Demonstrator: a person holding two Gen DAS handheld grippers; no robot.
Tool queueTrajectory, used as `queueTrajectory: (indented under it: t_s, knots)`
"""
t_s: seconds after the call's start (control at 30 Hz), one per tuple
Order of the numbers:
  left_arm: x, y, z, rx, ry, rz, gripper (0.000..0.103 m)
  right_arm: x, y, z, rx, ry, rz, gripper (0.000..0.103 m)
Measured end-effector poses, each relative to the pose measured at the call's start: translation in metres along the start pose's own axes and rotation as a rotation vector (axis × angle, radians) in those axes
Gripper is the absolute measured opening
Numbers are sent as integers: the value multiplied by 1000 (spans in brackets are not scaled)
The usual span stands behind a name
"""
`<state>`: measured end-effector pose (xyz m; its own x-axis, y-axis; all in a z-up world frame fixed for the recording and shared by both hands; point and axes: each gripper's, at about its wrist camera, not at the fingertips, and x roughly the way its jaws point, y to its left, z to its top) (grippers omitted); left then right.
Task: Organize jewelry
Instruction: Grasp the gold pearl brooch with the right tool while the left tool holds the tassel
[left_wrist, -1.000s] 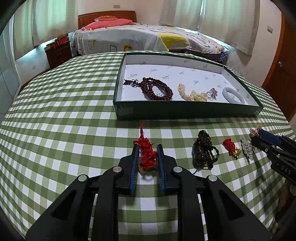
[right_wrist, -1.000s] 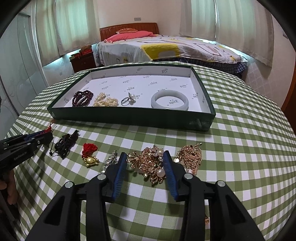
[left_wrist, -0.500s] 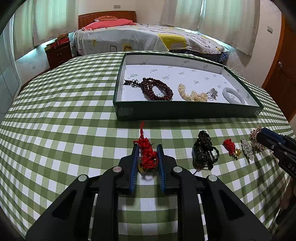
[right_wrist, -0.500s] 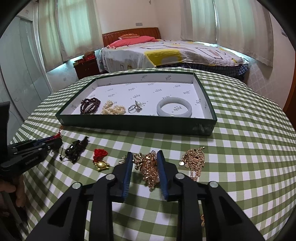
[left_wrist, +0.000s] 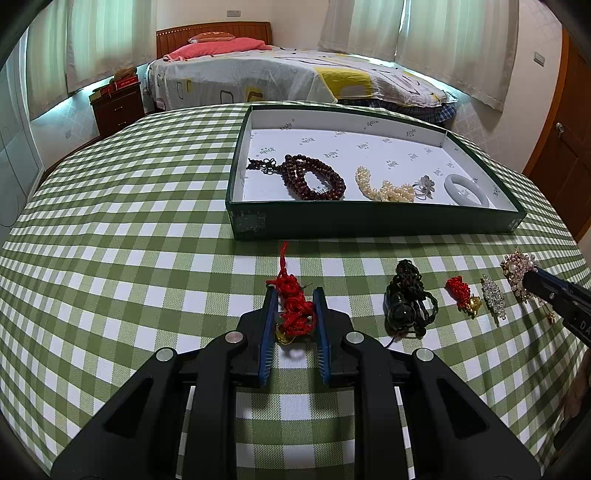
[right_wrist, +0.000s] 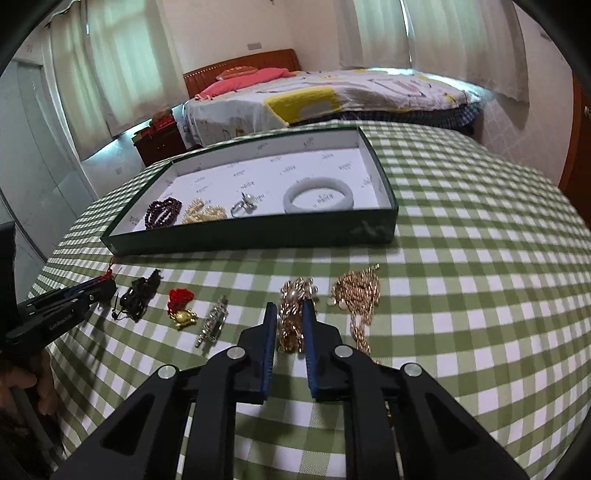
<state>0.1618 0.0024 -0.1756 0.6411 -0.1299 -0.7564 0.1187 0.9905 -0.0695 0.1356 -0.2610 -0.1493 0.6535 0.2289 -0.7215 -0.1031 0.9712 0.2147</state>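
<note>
My left gripper (left_wrist: 293, 295) is shut on a red knotted cord charm (left_wrist: 293, 306) that rests on the checked tablecloth. My right gripper (right_wrist: 290, 312) is shut on a gold and pearl brooch (right_wrist: 293, 314) and holds it above the cloth. The green tray (left_wrist: 369, 221) with a white lining holds dark red beads (left_wrist: 314, 177), a pearl strand (left_wrist: 384, 186), a ring (right_wrist: 243, 205) and a white bangle (right_wrist: 319, 194). Loose on the cloth lie a black cord piece (left_wrist: 406, 302), a small red charm (left_wrist: 460, 295), a crystal brooch (left_wrist: 493, 297) and a gold chain piece (right_wrist: 356, 295).
The round table with green checked cloth (left_wrist: 110, 258) drops off at its edges on all sides. A bed (left_wrist: 295, 74) and a wooden nightstand (left_wrist: 118, 103) stand behind it. A wooden door (left_wrist: 569, 147) is at the right.
My right gripper closed on the gold and pearl brooch and lifted it, tilting the view. My left gripper stayed shut on the red cord charm in place.
</note>
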Motion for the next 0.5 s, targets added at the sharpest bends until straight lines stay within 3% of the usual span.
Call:
queueTrajectory:
  t_s: [0.5]
  knots:
    - [1,-1,1,2,-1,3,19,18,6,8,-9,32,38,13]
